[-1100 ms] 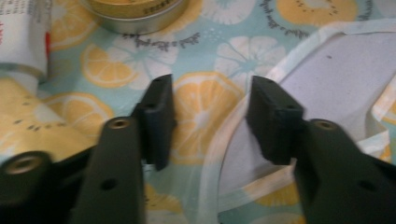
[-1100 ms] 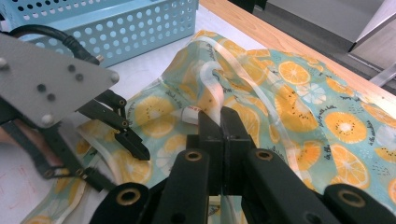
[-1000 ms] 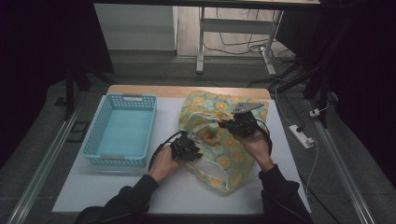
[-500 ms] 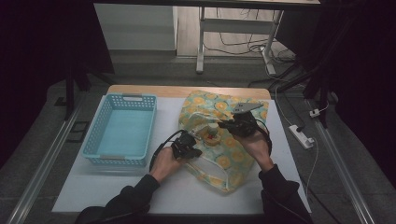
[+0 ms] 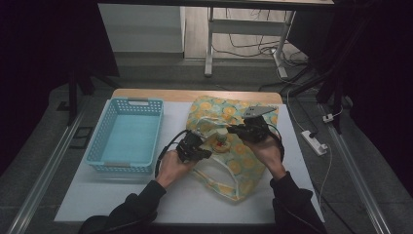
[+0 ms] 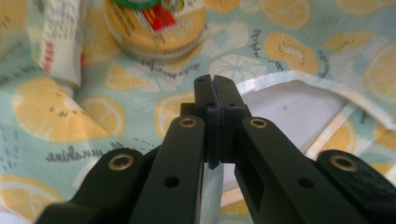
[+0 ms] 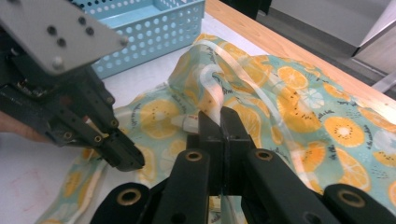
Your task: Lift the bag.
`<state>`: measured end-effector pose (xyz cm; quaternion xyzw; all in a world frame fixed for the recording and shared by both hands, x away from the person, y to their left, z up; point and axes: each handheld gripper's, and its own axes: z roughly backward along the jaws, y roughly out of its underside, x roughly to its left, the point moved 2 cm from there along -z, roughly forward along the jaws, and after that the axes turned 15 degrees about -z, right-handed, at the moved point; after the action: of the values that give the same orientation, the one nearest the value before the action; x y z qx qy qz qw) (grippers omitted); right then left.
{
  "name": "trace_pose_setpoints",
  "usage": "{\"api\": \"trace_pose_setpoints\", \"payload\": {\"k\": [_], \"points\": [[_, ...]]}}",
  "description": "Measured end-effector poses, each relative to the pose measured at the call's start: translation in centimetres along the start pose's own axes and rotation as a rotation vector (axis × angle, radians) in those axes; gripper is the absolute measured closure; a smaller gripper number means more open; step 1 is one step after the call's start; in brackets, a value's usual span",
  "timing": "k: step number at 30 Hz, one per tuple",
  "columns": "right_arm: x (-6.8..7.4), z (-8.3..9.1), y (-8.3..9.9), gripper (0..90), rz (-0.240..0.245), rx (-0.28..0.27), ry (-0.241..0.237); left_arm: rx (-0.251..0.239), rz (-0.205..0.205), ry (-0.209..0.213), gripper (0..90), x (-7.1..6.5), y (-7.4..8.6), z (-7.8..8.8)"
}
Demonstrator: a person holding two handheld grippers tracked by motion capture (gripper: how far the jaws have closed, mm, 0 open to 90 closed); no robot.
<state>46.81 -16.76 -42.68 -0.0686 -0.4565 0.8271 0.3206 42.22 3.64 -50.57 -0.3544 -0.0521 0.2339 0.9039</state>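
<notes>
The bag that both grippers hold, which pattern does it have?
The bag is pale teal with orange citrus slices printed on it, clearest in the right gripper view.

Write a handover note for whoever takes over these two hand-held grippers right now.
Left gripper: shut, pinching the pale handle strap of the teal fabric bag with the orange-slice print, near its mouth.
Right gripper: shut on the bag's fabric edge on the far side of the mouth.
Things: the bag lies flat on the white table. A round yellow-labelled tin and a white tube lie at the bag's opening. The light blue perforated plastic basket stands to the left, with nothing in it.
Done: both sides of the mouth are gripped.
Left: probably spread the mouth and move the items; the basket looks the likely destination.
</notes>
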Motion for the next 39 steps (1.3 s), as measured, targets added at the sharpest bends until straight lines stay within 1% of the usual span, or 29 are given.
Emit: {"api": "trace_pose_setpoints", "payload": {"k": [2,4,8,12,14,16,21,24,27,28,30,32,35,39], "points": [[0.2,0.1,-0.1,89.5,0.001,0.001,-0.005,0.0,-0.005,0.003,90.0,-0.2,-0.3,0.4],[0.5,0.2,-0.2,89.5,0.002,0.001,-0.008,-0.019,-0.001,0.013,90.0,-0.3,-0.7,1.0],[0.9,0.5,-0.5,89.6,0.006,-0.002,-0.016,-0.058,-0.005,0.016,90.0,-0.3,-1.5,2.1],[1.2,0.8,-0.8,89.6,0.004,-0.004,-0.031,-0.094,0.008,0.029,90.0,-0.1,-2.0,3.1],[1.3,0.9,-0.9,89.6,0.004,-0.003,-0.035,-0.115,0.019,0.045,89.9,0.0,-2.2,3.5],[1.5,1.0,-1.0,89.6,0.005,-0.003,-0.042,-0.122,0.023,0.044,89.9,0.1,-2.3,4.0],[1.6,1.2,-1.4,89.6,-0.002,0.003,-0.056,-0.138,0.036,0.064,89.9,0.5,-2.7,4.9],[1.9,1.4,-1.7,89.6,0.011,0.013,-0.056,-0.15,0.042,0.076,90.0,0.8,-3.1,5.6],[2.2,1.7,-2.1,89.6,0.01,0.013,-0.066,-0.172,0.052,0.107,90.0,1.1,-3.6,6.4],[2.4,1.9,-2.3,89.6,0.014,0.012,-0.075,-0.178,0.054,0.108,90.0,1.2,-3.7,6.6],[2.7,2.1,-2.5,89.7,0.021,0.013,-0.075,-0.188,0.054,0.112,90.0,1.4,-4.1,7.2],[2.9,2.3,-2.8,89.7,0.026,0.016,-0.078,-0.189,0.046,0.109,90.0,1.5,-4.5,7.9],[3.2,2.4,-3.3,89.7,0.028,0.015,-0.083,-0.198,0.038,0.117,90.0,1.6,-5.2,8.7],[3.7,2.7,-4.1,89.8,0.033,0.012,-0.097,-0.229,0.035,0.123,90.0,1.9,-6.1,10.0]]}}
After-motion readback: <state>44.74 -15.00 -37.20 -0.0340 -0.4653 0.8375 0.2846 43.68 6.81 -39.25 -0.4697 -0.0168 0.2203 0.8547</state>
